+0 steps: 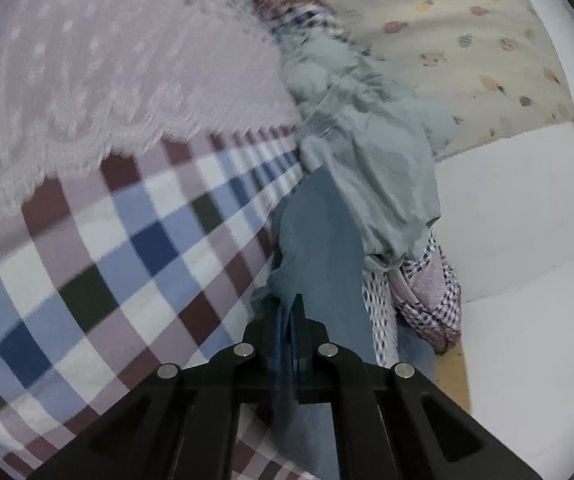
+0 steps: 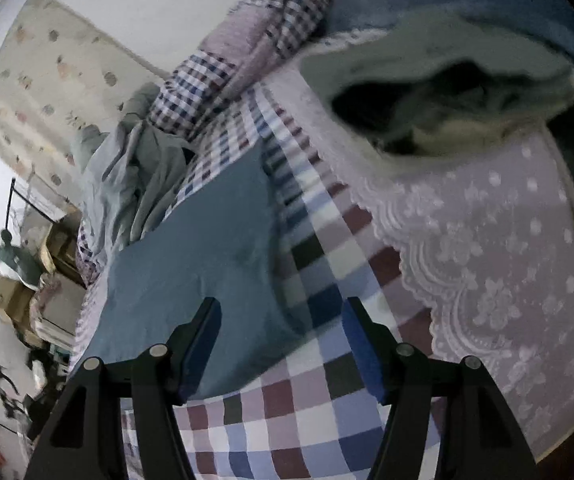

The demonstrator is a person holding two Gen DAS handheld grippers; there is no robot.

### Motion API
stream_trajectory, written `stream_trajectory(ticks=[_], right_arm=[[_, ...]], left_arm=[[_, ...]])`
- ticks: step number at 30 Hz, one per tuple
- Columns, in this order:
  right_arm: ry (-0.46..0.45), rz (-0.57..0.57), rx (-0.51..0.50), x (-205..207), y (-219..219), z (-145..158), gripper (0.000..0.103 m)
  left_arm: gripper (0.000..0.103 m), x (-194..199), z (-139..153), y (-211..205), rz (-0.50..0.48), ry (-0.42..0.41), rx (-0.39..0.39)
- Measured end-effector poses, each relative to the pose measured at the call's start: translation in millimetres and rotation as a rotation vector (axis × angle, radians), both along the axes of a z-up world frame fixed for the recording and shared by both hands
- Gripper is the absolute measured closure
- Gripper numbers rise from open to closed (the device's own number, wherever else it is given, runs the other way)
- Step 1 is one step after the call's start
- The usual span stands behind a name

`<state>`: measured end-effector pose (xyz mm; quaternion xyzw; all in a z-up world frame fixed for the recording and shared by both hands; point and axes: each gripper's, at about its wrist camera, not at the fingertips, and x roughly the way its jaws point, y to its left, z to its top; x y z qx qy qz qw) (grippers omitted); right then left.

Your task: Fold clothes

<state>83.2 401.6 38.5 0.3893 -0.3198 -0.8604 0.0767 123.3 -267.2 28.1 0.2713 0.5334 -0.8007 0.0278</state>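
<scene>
Blue cloth [image 2: 203,248] is the thing being folded, and it lies flat on the checked bedspread [image 2: 319,412] on the bed. It is a dusty blue-grey colour, plain, with no pattern. I can see no words, labels or brand names on it or anywhere else in the room.

From the right wrist view the cloth looks smooth and spread out, with a soft fold near its lower edge. The right gripper [image 2: 283,344] hangs over that lower edge with its two blue-padded fingers wide apart. Nothing is between them. One finger is over the cloth and the other is over the checks.

From the left wrist view the left gripper [image 1: 290,316] is pinched tight on an edge of the blue cloth [image 1: 319,240]. The fingers are pressed together and the cloth is bunched between them.

Just past the blue cloth is a crumpled pile of pale green clothes [image 1: 367,136], all wrinkled. A pink lace cover [image 1: 99,76] with white dots lies on the bedspread beside it. Behind the bed is a cream wall [image 1: 475,40] with little coloured spots. A dark-lined grey-green garment [image 2: 439,92] sits blurry near the top of the right wrist view
</scene>
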Motion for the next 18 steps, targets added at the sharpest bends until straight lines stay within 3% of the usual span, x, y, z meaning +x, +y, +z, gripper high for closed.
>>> stream_trajectory(ticks=[5,13,15,16,17,18], right_arm=[[-0.046,-0.021,-0.024,-7,1,-13,0.036],[-0.049,-0.007,-0.061,-17,-12,-19,0.036],[-0.054,0.016,-0.062,-18,-18,-20,0.042],[-0.063,0.03,-0.058,-20,-22,-22,0.053],[-0.071,0.043,-0.053,-21,-26,-23,0.083],[-0.081,0.055,-0.043,-23,-29,-25,0.096]], left_arm=[[0.101,5,12,6,0.0,-0.028,-0.125],[0.101,8,-17,-6,0.011,-0.129,-0.086],[0.101,9,-17,-5,0.006,-0.132,-0.1],[0.101,9,-16,-5,0.003,-0.133,-0.109],[0.101,10,-16,-5,0.001,-0.132,-0.116],[0.101,11,-15,-5,0.001,-0.131,-0.121]])
